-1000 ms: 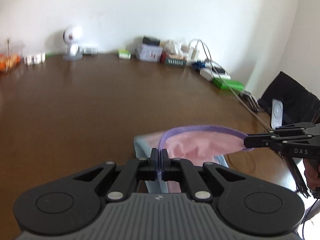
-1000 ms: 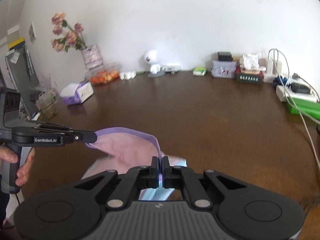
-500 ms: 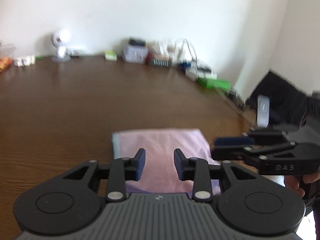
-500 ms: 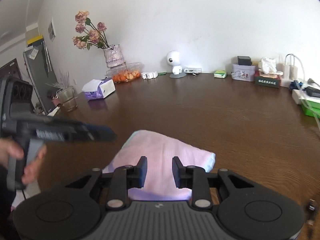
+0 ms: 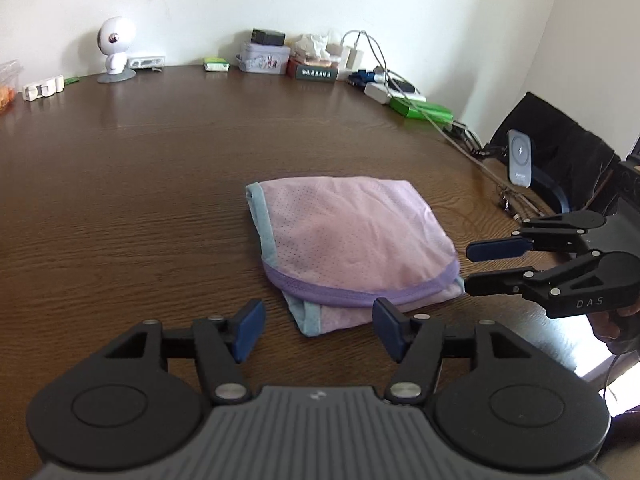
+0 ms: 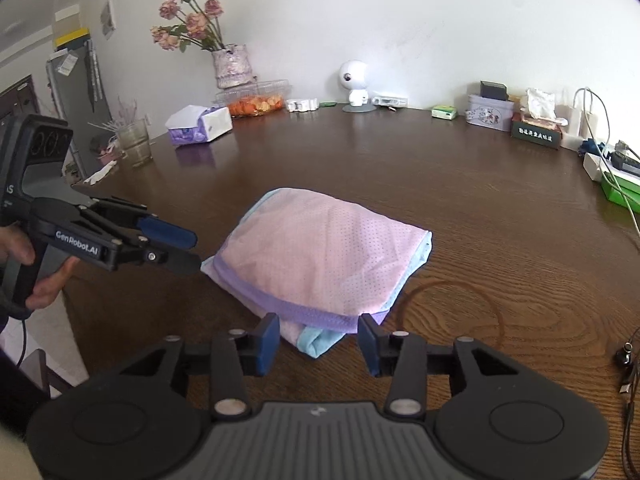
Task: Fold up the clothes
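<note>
A folded pink mesh garment [image 5: 352, 236] [image 6: 320, 252] with a purple band and light blue trim lies flat on the brown wooden table [image 5: 140, 184] [image 6: 460, 200]. My left gripper [image 5: 318, 328] hovers at its near edge, jaws opening, pads apart from the cloth; only a blue corner shows between the fingers. From the right wrist view the left gripper [image 6: 196, 252] sits at the garment's left side. My right gripper [image 6: 318, 340] stands at the near hem, jaws opening, nothing pressed. It also shows at the garment's right corner as the right gripper [image 5: 469, 267].
Along the back wall stand a white toy camera [image 5: 114, 50], a tin box [image 5: 264, 58], tissue boxes [image 6: 200, 124] and a vase of flowers [image 6: 232, 66]. Cables [image 5: 460, 136] and a green box [image 5: 420, 110] lie at the right edge. A black chair [image 5: 560, 152] stands beyond.
Both grippers were shut on the raised purple band; they have let it go and opened wider. The garment now lies folded flat, and both grippers sit back at its near edge.
</note>
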`<state>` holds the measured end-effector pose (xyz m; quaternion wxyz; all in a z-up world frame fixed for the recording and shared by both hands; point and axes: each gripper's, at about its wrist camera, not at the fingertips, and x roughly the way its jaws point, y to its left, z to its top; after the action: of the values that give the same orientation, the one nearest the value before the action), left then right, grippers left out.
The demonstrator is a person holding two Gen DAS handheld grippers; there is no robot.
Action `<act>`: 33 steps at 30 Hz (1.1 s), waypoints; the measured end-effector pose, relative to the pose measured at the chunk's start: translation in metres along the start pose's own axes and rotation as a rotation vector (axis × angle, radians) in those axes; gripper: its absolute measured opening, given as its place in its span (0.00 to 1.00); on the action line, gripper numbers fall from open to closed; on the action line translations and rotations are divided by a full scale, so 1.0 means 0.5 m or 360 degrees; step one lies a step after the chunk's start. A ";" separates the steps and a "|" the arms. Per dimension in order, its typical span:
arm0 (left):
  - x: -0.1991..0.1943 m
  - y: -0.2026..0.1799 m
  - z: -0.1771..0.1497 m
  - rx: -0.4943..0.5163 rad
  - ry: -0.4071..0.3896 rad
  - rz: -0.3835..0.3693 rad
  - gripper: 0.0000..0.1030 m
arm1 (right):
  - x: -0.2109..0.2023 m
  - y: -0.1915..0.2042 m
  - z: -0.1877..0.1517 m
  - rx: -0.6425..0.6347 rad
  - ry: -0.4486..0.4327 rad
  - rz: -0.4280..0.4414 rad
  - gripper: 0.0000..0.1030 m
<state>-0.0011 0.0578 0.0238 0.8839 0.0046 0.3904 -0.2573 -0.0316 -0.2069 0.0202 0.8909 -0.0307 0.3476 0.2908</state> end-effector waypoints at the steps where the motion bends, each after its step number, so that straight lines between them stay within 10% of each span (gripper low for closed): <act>1: 0.007 -0.001 0.003 0.0022 0.0019 0.0008 0.53 | 0.009 0.002 0.002 -0.0005 0.0018 -0.0006 0.40; 7: 0.008 -0.001 -0.006 0.0018 0.0025 0.0012 0.33 | 0.035 0.017 -0.006 -0.0008 0.0073 -0.0005 0.29; 10: 0.013 -0.012 -0.011 0.0078 0.0018 0.0049 0.12 | 0.037 0.025 -0.005 -0.0042 0.0086 -0.0063 0.08; 19: 0.048 -0.007 0.020 0.0073 0.0013 0.0037 0.05 | 0.056 0.028 0.011 -0.0091 0.0083 -0.0164 0.05; 21: 0.048 -0.003 0.024 0.0056 0.0018 0.0007 0.10 | 0.059 0.025 0.015 -0.0084 0.0091 -0.0162 0.05; 25: 0.026 -0.004 0.017 0.0077 -0.0038 -0.0010 0.69 | 0.049 0.017 0.018 -0.0050 0.0065 -0.0149 0.23; 27: 0.024 -0.008 0.014 0.0099 -0.0049 -0.0004 0.68 | 0.045 0.013 0.017 -0.0028 0.0050 -0.0109 0.45; 33: 0.040 -0.009 0.014 0.0112 -0.0024 0.0075 0.25 | 0.065 0.027 0.009 -0.0086 0.0050 -0.0189 0.24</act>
<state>0.0129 0.0433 0.0156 0.8920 0.0428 0.3742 -0.2501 -0.0172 -0.1783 0.0050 0.8999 -0.0798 0.3512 0.2461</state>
